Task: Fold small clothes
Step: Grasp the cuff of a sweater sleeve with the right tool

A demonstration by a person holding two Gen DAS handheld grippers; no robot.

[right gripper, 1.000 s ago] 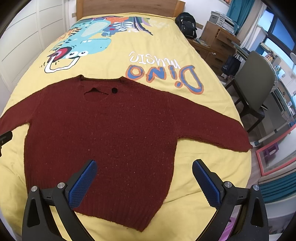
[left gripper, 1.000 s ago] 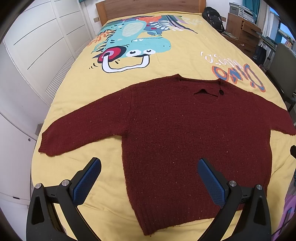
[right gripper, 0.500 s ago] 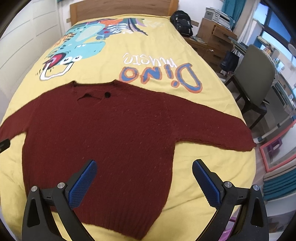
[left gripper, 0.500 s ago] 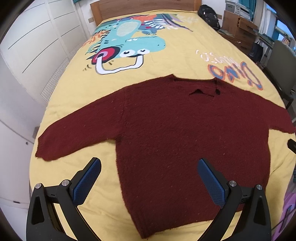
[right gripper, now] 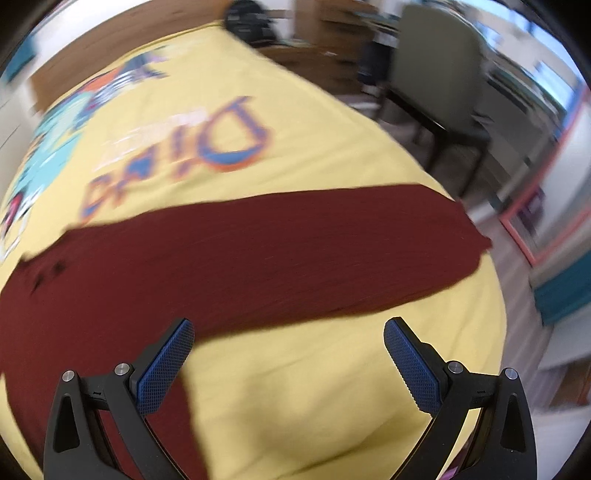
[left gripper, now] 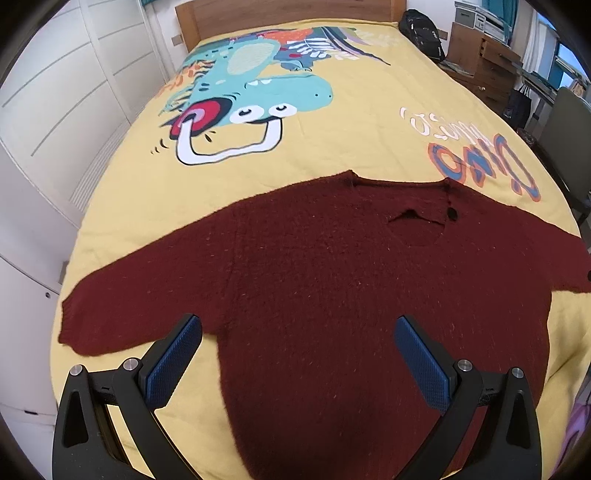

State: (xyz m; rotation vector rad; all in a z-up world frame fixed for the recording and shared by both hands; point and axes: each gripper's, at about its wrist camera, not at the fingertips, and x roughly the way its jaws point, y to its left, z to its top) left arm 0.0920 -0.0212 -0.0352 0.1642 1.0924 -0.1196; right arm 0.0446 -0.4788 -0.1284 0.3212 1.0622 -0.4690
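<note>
A dark red knitted sweater [left gripper: 332, 288] lies flat on the yellow bed cover, both sleeves spread out, neckline toward the headboard. My left gripper [left gripper: 297, 341] hovers open above the sweater's lower left body, near the armpit of the left sleeve [left gripper: 140, 295]. In the blurred right wrist view, the right sleeve [right gripper: 295, 251] stretches across to the bed's right edge. My right gripper [right gripper: 288, 345] hangs open above the yellow cover just below that sleeve, with nothing between its blue pads.
The yellow bed cover [left gripper: 351, 140] carries a dinosaur print and lettering. White wardrobe doors [left gripper: 55, 122] run along the left. A grey chair [right gripper: 436, 74], wooden drawers [left gripper: 487, 62] and a black bag [left gripper: 424, 29] stand to the right of the bed.
My right gripper has swung quickly to the right, now over the right sleeve rather than the body. The left gripper has moved forward over the sweater. Both stay open.
</note>
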